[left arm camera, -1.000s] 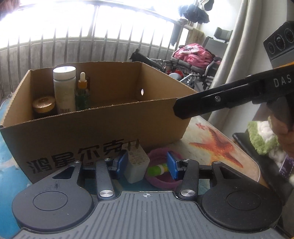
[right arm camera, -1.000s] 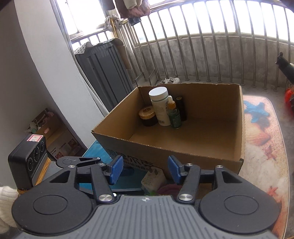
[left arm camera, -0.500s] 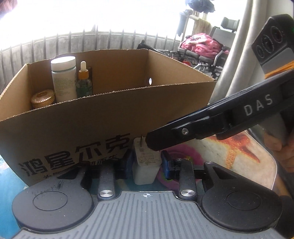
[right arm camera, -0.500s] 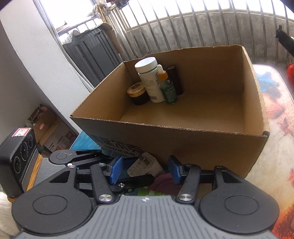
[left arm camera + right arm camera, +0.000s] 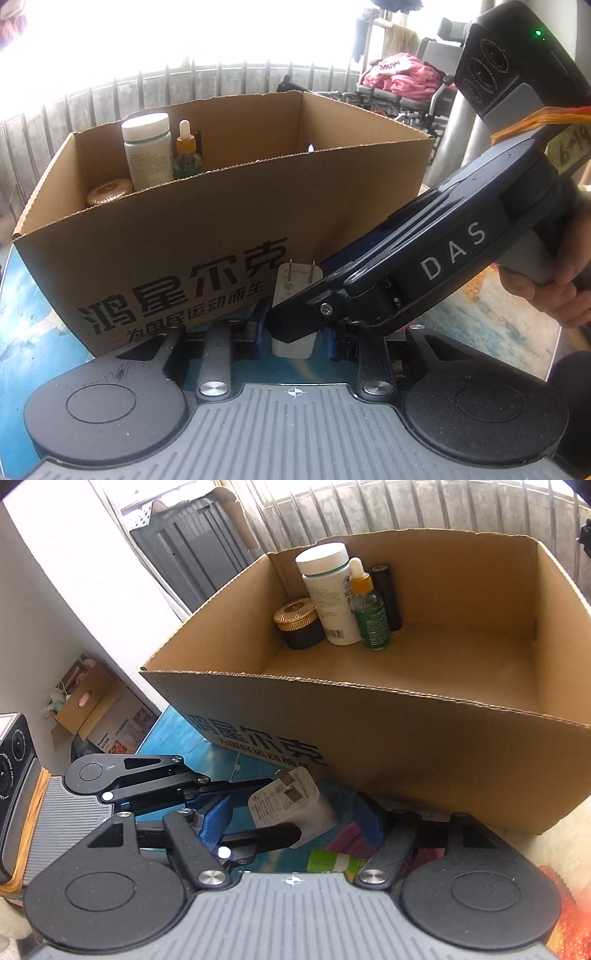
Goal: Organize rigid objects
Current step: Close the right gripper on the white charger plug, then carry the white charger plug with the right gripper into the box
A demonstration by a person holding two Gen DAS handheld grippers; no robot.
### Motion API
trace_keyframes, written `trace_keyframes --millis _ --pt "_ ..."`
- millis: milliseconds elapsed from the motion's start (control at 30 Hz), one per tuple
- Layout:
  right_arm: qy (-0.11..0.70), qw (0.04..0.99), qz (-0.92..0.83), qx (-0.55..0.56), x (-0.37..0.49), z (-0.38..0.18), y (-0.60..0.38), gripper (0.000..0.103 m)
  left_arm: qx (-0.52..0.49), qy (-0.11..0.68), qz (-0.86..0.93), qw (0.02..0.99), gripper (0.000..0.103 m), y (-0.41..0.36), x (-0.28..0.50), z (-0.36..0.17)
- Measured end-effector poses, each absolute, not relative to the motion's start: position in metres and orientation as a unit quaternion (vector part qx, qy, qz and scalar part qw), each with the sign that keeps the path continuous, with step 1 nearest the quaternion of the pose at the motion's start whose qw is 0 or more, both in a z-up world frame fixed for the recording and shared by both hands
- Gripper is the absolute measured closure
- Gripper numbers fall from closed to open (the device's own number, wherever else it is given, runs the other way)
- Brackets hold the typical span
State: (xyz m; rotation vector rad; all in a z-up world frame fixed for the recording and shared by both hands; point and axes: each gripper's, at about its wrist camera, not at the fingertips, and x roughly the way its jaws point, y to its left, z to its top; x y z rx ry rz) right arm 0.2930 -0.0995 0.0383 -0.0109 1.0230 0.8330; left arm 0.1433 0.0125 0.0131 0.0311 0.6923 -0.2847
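Charger (image 5: pixel 291 801) stands on bench, lower centre of frame, just before box (image 5: pixel 369 734). Left claw (image 5: pixel 293 332) clenched on charger, jaws just closing. Right claw (image 5: pixel 295 819) released, jaws just opening, crossing above. Risk: claws collide, charger knocked from grip.

The left hand-held gripper (image 5: pixel 293 334) now has its jaws drawn in against the white plug adapter (image 5: pixel 295 295), where a second ago they stood apart on either side of it. The right hand-held gripper (image 5: pixel 291 821) comes down and forward, so the cardboard box (image 5: pixel 369 716) fills more of its view. Its jaws have just been opening, and its body now crosses in front of the adapter in the left view.
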Motion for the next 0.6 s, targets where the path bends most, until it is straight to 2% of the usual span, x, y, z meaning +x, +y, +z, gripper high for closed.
trace_keyframes --millis 67,133,200,367,600 --pt "0.470 0.790 0.393 -0.017 0.289 0.037 -0.095 0.028 0.015 0.340 -0.142 0.929 0.075 0.016 0.140 0.011" --pt "0.476 0.784 0.399 -0.006 0.287 0.032 -0.092 0.036 0.017 0.344 -0.140 0.928 0.076 0.019 0.137 0.009" --pt "0.466 0.792 0.395 -0.022 0.282 0.031 -0.090 0.049 0.037 0.340 -0.141 0.929 0.077 0.017 0.134 0.008" --pt "0.463 0.794 0.394 -0.014 0.274 0.036 -0.093 0.049 0.041 0.332 -0.144 0.931 0.077 0.018 0.126 0.015" --pt "0.412 0.811 0.415 -0.006 0.251 0.083 -0.106 0.049 0.046 0.289 -0.166 0.942 0.077 0.018 0.105 0.062"
